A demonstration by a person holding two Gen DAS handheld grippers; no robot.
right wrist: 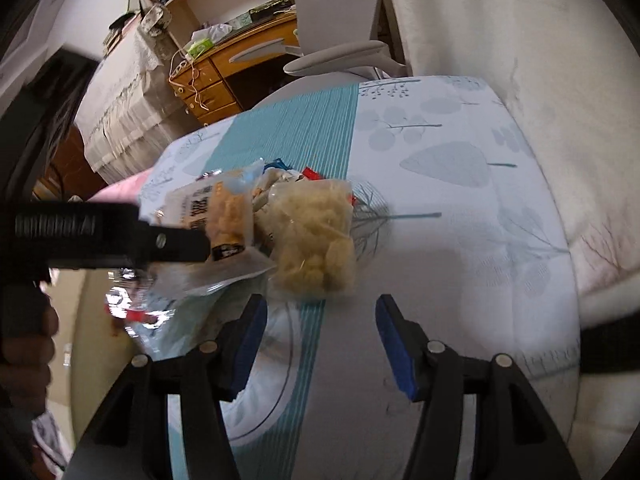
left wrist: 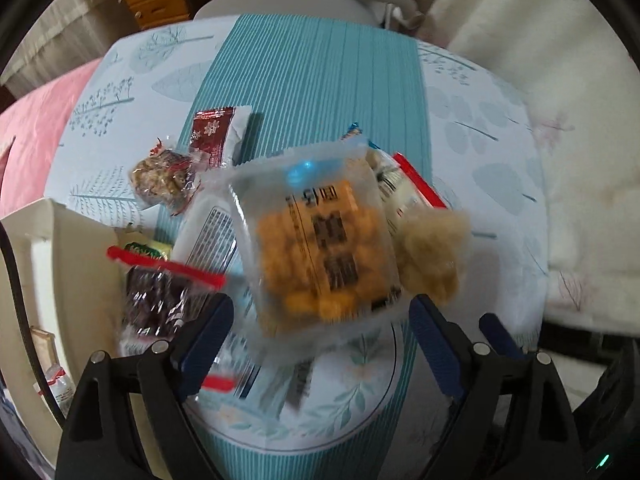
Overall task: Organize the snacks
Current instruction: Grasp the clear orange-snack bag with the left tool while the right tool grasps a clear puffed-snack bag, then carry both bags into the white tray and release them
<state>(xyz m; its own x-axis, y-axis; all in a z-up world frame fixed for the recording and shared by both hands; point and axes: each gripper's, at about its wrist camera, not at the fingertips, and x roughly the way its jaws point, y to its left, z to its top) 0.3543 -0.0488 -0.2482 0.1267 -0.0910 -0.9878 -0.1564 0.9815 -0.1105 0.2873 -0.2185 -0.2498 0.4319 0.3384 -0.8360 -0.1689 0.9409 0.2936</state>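
Left tool is hanging w/ pads apart, orange-snack pack lying just ahead on the bench, unclamped. Right tool is also gaping, pale puffed-snack bag ahead. Both prob. light, crinkly, slippery, crushable; pinch sealed edges.

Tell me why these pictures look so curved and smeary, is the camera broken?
Left wrist view: the fisheye lens bows the table edges, and the orange snack bag is smeared by motion blur. Right wrist view: same curved distortion, dark rounded corners, the pale puffed snack bag blurred, and the desk behind sharper.
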